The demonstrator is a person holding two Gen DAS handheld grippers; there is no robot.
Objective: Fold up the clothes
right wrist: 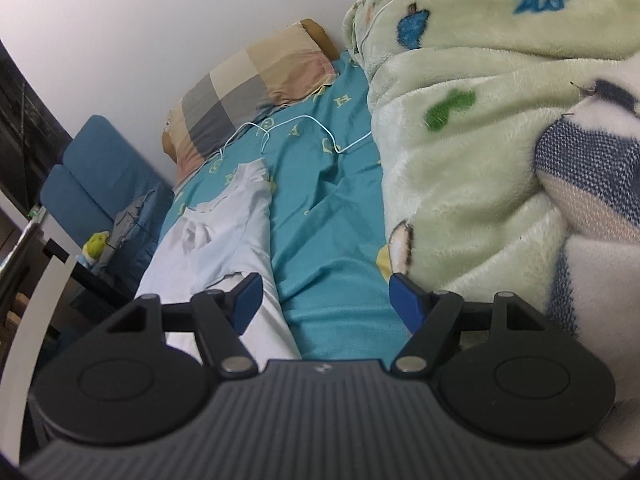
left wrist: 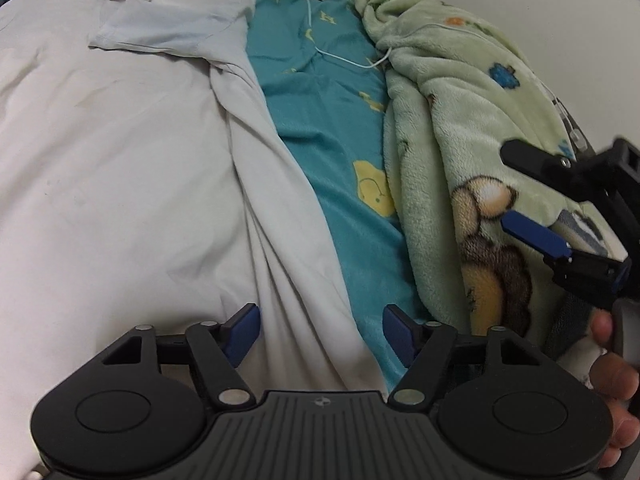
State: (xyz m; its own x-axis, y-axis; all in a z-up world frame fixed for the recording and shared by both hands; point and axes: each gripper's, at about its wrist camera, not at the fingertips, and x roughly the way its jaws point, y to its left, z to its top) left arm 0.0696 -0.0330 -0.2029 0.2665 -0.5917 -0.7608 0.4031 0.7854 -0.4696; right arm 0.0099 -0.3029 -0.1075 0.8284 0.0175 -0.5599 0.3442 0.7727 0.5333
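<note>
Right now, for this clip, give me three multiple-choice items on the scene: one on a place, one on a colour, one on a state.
1. Where does the white garment lie?
A. on the teal bedsheet
B. on the blue chair
C. over the pillow

2. What colour is the fleece blanket?
A. red
B. pale green
C. black

3. How do the left tongs stand?
A. shut on the garment
B. shut on the white cable
C. open

Answers: 1 A, the garment is spread on the sheet beside the blanket. 2 B, pale green fleece with bear prints. 3 C, the blue pads stand apart, with no fold pinched between them.
</note>
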